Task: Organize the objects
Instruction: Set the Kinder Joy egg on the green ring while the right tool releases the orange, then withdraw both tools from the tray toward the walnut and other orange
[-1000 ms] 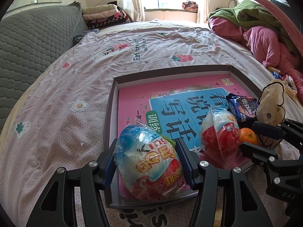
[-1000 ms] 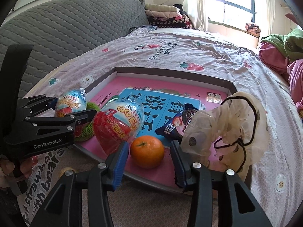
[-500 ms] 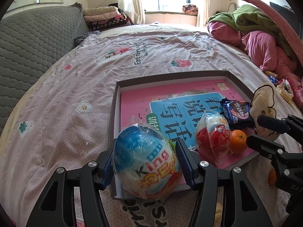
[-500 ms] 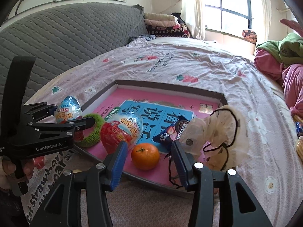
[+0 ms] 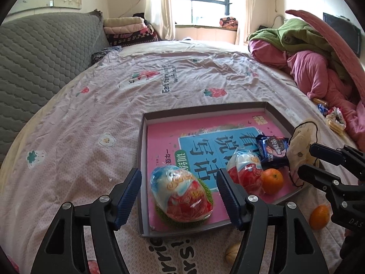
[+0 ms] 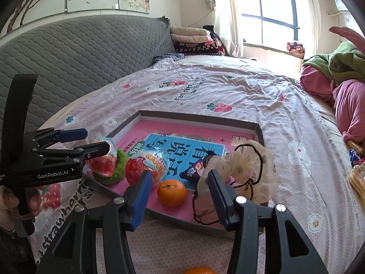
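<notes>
Only the right wrist view shows the person's hand [image 6: 13,202] gripping the left gripper [image 5: 179,188]. That gripper's fingers are spreading, clear of the blue-and-red wrapped toy egg [image 5: 180,195], which lies in the shallow grey cardboard tray [image 5: 142,159] on a green knitted ring [image 6: 117,167], long axis slanting toward the near right corner. The right gripper [image 6: 179,190] stands half open around the small orange tangerine [image 6: 171,192], not touching.

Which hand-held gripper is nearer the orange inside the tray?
Right. The right hand-held gripper frames the orange between open jaws, untouched. The left hand-held gripper is opening around the blue egg, beyond the red egg.
</notes>
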`<state>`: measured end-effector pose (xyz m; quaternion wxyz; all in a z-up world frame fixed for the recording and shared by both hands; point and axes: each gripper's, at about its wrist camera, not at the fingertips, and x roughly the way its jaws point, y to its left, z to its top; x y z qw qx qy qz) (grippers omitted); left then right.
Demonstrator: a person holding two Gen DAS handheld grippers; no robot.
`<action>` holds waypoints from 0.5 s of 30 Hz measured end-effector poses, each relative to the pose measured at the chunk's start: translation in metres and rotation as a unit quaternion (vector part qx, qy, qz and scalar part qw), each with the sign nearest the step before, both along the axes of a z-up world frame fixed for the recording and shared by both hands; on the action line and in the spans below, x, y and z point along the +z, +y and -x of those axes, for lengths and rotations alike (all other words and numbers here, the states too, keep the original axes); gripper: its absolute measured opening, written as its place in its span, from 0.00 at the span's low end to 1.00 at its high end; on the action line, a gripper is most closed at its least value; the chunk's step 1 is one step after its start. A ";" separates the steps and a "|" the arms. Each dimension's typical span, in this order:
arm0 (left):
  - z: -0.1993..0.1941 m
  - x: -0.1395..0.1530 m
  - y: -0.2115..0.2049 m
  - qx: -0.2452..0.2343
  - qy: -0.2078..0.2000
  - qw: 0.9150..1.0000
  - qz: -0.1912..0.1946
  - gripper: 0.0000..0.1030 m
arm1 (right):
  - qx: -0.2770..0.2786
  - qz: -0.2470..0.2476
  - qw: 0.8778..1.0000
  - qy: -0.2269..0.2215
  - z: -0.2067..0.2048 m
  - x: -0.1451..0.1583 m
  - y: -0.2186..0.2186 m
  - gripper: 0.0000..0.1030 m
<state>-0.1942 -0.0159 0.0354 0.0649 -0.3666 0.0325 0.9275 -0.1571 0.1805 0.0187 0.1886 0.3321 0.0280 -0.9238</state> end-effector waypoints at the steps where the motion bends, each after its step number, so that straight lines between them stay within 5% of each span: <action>1: -0.002 0.004 -0.001 0.001 0.006 1.000 -0.002 0.68 | 0.000 0.001 1.000 0.002 -0.001 0.001 0.000 0.49; 15: -0.039 0.035 0.007 -0.006 0.037 0.999 -0.015 0.68 | -0.030 0.008 0.997 0.070 -0.048 0.028 0.014 0.61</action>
